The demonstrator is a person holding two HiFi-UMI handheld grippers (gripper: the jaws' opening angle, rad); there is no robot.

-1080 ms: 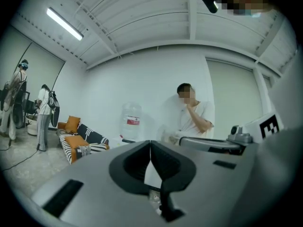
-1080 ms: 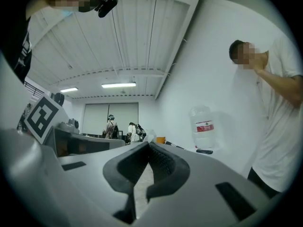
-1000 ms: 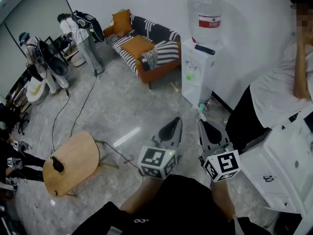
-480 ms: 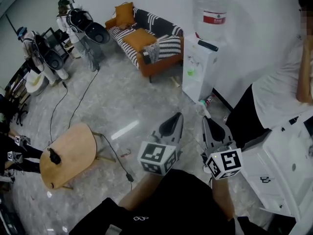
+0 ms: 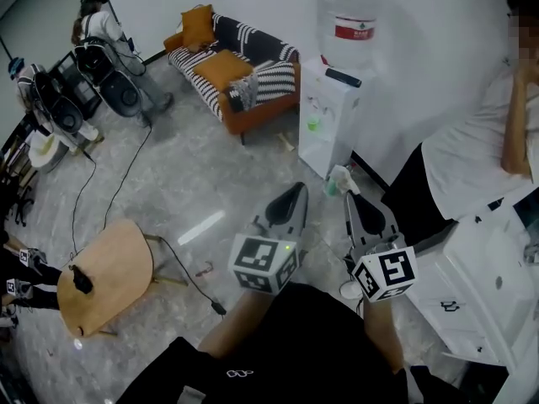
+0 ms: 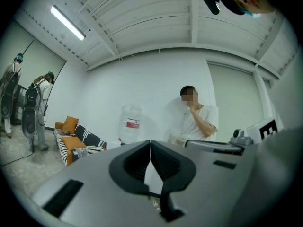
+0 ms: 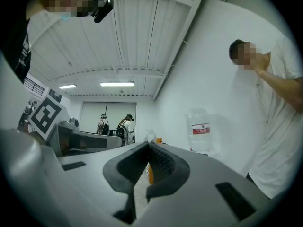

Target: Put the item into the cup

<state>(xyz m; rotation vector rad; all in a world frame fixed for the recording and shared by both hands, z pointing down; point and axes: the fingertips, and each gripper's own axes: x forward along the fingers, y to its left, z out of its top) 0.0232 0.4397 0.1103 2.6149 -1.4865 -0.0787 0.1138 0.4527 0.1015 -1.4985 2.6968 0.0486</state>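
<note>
Holding pre-task | left gripper (image 5: 295, 194) together, empty | right gripper (image 5: 350, 200) together, empty | next: find item and cup, neither in view

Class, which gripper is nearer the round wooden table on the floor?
Left. In the head view the left gripper is right of the wooden table, apart from it; the right gripper is farther right, by the white drawers.
</note>
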